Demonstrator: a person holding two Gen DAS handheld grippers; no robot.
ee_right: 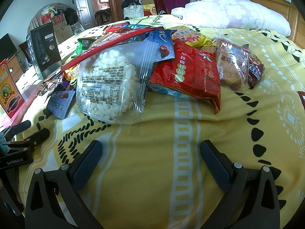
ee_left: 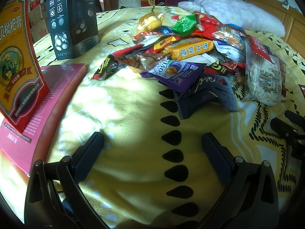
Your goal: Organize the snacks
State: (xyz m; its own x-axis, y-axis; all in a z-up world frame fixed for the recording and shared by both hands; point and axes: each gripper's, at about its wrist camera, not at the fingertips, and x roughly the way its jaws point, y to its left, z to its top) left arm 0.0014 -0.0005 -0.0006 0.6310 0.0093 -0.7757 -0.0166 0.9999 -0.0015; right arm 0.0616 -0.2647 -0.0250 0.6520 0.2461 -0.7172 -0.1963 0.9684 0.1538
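Note:
A pile of snack packets [ee_left: 190,53] lies on the yellow bedspread [ee_left: 124,114]. It holds a purple prune packet [ee_left: 177,74], a dark blue packet [ee_left: 205,95], an orange cracker pack [ee_left: 192,49] and a clear puffed-rice bag [ee_left: 265,80]. My left gripper [ee_left: 152,139] is open and empty, low over the blanket short of the pile. In the right wrist view the puffed-rice bag [ee_right: 106,84] and a red packet [ee_right: 192,74] lie ahead of my right gripper [ee_right: 150,148], which is open and empty. The left gripper also shows at the left edge [ee_right: 28,131].
A pink flat box [ee_left: 38,110] lies at the left with a red-and-yellow medicine box [ee_left: 17,57] standing on it. A black shaver box [ee_left: 74,19] stands behind. A floral pillow [ee_right: 228,13] and wooden headboard [ee_right: 286,9] are at the far right.

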